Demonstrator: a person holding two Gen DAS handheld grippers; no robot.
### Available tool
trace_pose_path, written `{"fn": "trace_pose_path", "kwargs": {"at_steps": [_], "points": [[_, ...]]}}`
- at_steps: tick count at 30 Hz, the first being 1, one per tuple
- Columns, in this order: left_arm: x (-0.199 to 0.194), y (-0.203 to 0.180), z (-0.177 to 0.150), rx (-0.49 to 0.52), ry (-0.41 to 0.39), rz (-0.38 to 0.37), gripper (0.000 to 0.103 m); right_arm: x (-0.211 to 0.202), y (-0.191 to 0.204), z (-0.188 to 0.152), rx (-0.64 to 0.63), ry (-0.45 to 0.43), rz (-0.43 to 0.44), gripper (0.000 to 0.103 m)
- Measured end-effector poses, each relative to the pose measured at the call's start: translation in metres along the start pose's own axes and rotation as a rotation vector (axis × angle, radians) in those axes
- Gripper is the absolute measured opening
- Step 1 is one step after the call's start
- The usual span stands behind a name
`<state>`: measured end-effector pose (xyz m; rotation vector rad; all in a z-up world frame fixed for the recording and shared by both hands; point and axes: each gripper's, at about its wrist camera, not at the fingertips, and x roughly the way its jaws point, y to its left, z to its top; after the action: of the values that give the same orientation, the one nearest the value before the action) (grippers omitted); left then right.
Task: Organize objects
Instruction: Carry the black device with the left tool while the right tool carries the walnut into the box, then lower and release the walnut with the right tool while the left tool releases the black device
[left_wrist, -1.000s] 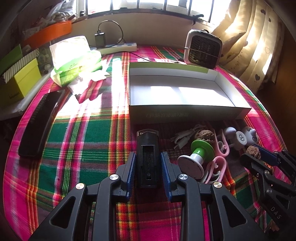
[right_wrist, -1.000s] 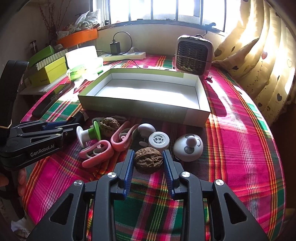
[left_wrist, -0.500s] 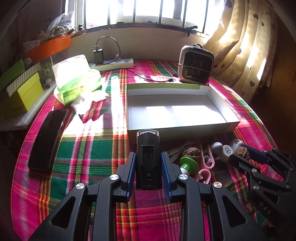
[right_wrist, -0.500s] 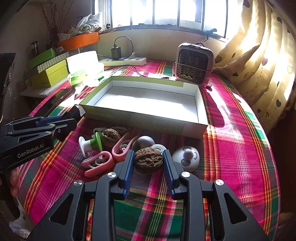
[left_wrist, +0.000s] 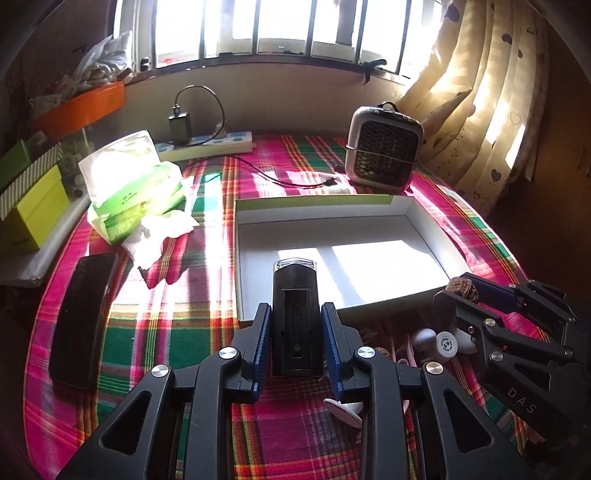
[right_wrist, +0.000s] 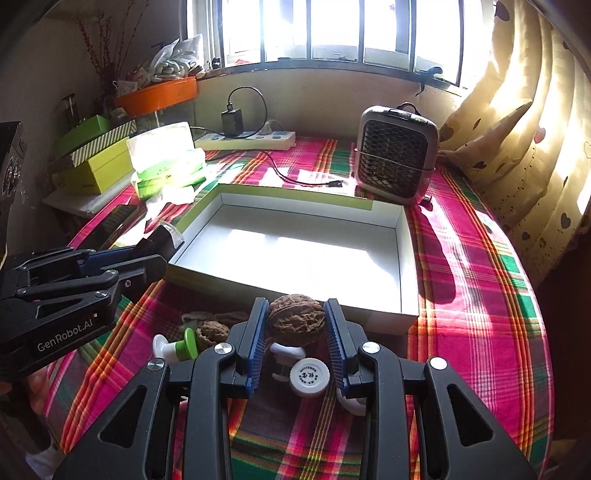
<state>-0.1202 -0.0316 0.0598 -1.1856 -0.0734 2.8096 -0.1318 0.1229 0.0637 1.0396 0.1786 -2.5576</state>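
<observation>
My left gripper (left_wrist: 295, 321) is shut on a black rectangular device with a clear tip (left_wrist: 294, 314), held above the near wall of the shallow white box (left_wrist: 410, 212). My right gripper (right_wrist: 295, 321) is shut on a brown walnut (right_wrist: 295, 318), lifted off the cloth just short of the box (right_wrist: 404, 258). In the left wrist view the right gripper (left_wrist: 461, 290) shows at the right with the walnut (left_wrist: 460, 287). Below lie a second walnut (right_wrist: 212, 332), a green and white knob (right_wrist: 177, 347) and a white round cap (right_wrist: 309, 376).
A plaid cloth (left_wrist: 147, 332) covers the table. A small heater (left_wrist: 384, 149) stands behind the box, with a power strip (left_wrist: 207, 146) at the back. A tissue pack (left_wrist: 136, 184) and a black case (left_wrist: 83, 317) lie left. Green boxes (right_wrist: 99, 166) are stacked at far left.
Both grippers have risen and moved toward the box with their loads. The small objects on the cloth now sit lower in both views.
</observation>
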Motion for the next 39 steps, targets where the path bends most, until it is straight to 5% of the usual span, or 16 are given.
{"fn": "trace_pose_path", "kwargs": {"at_steps": [20,39], "points": [[0.071,0.004,0.049,0.012,0.062,-0.007,0.024,0.079,-0.033,0.06,0.015,0.07,0.003,0.032],[0.114,0.006,0.058,0.02,0.123,0.026,0.024,0.135,-0.041,0.075,0.022,0.167,-0.022,0.032]]}}
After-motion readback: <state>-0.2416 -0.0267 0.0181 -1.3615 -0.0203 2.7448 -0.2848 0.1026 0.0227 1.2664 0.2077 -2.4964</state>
